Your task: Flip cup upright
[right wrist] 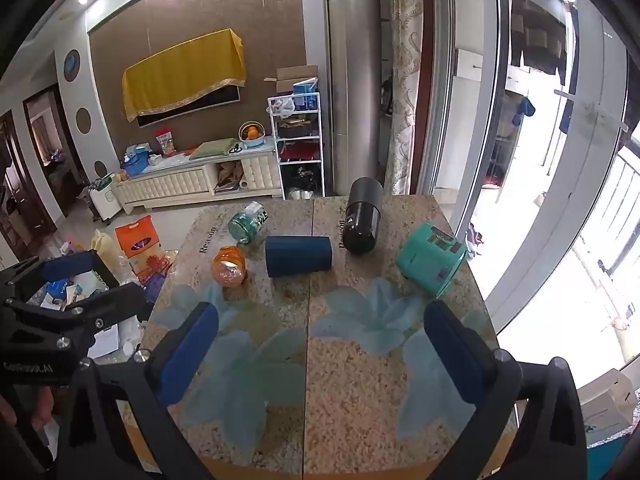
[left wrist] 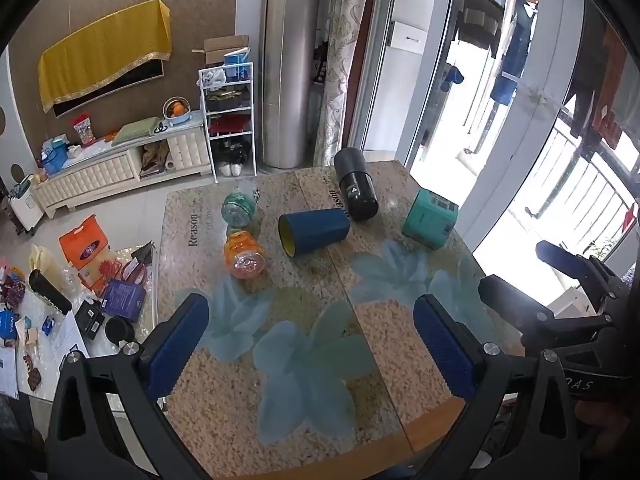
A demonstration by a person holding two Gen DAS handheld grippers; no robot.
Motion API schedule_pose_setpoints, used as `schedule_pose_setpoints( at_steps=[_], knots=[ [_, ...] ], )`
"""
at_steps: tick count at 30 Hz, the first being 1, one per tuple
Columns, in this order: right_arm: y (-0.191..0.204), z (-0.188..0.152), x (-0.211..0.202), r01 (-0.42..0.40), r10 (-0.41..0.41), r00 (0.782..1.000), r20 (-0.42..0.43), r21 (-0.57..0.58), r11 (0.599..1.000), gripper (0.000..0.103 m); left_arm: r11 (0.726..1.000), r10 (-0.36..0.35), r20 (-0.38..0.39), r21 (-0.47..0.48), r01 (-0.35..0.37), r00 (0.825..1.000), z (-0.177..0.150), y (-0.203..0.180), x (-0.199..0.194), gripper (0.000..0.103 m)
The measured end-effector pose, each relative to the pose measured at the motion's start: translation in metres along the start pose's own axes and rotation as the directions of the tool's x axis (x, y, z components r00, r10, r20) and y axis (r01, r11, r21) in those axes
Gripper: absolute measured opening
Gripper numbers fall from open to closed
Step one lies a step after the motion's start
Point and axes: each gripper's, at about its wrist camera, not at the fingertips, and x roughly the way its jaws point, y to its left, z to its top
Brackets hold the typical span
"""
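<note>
Nearest the cameras, both tools are hovering low over the near edge of the surface (left wrist: 224,380), which is speckled stone printed with pale blue flowers. The left gripper (left wrist: 312,344) is pointing forward, its jaws spread wide and gripping nothing. The right gripper (right wrist: 320,352) is matching it beside it, jaws equally wide and empty.

Farther in, at the middle of the frame, the blue cup (left wrist: 314,231) is lying on its side, its yellow-lined mouth facing lower left in the left view. Just beside it, left of centre, an orange bottle (left wrist: 245,258) and a green bottle (left wrist: 239,208) are lying down; a black flask (left wrist: 355,186) and a teal tin (left wrist: 430,218) are lying toward the upper right.

A good approach is probably closing across the cup's round wall, then rotating the closed end downward, avoiding the bottles.
</note>
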Motion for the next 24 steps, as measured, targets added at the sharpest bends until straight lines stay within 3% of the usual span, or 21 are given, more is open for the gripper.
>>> schedule_pose_setpoints(
  at_steps=[24],
  knots=[
    [0.0026, 0.0004, 0.0, 0.01, -0.01, 1.0, 0.005, 0.0, 1.0, 0.103, 1.0, -0.002, 0.01, -0.008, 0.003, 1.0, 0.0052, 0.0064, -0.0007, 0.103]
  ],
)
